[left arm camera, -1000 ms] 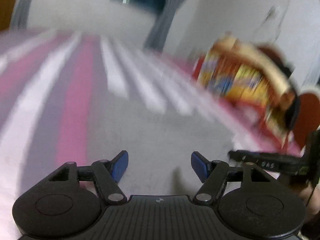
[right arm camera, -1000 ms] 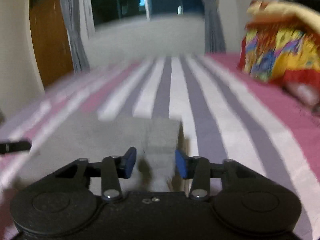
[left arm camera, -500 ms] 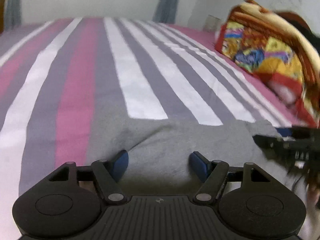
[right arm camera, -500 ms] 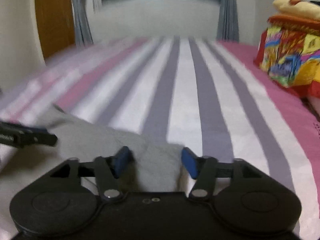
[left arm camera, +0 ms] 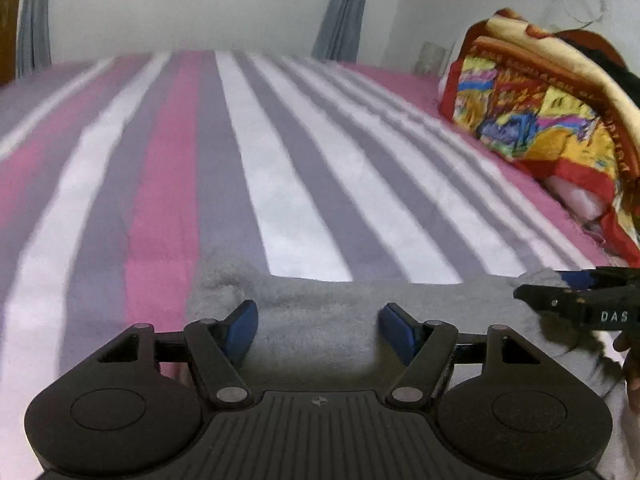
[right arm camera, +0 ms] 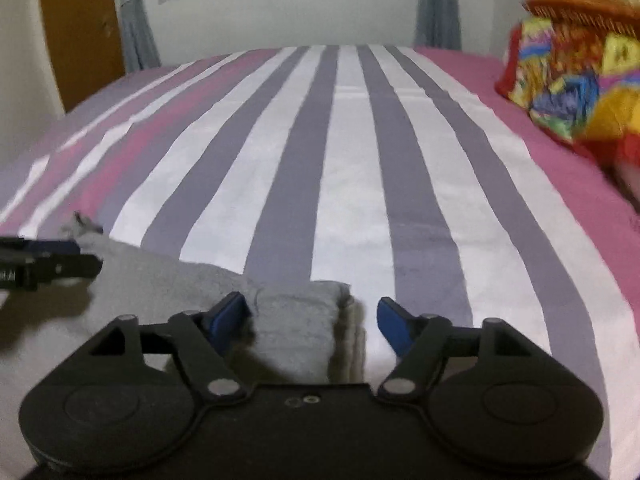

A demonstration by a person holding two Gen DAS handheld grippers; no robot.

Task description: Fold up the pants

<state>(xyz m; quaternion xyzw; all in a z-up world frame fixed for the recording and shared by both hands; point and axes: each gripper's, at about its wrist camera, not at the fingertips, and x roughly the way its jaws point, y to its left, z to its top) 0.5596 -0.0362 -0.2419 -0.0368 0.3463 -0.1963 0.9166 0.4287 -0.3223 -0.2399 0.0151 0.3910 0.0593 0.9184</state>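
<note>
- Left wrist view showed the left gripper (left arm camera: 318, 326) with its blue-padded fingers apart over the grey fleecy pants (left arm camera: 320, 300), clamping nothing, as it had a second before.
- Right wrist view showed the right gripper (right arm camera: 312, 322) with jaws that had just been opening; the folded stacked edge of the pants lay between them, loose, likely just let go so the fold could settle.
- Pants lay flat on the pink, grey and white striped bedsheet (right arm camera: 352, 152).
- Farther off sat a multicoloured folded blanket (left arm camera: 536, 116), sharper now than in the earlier blur.
</note>
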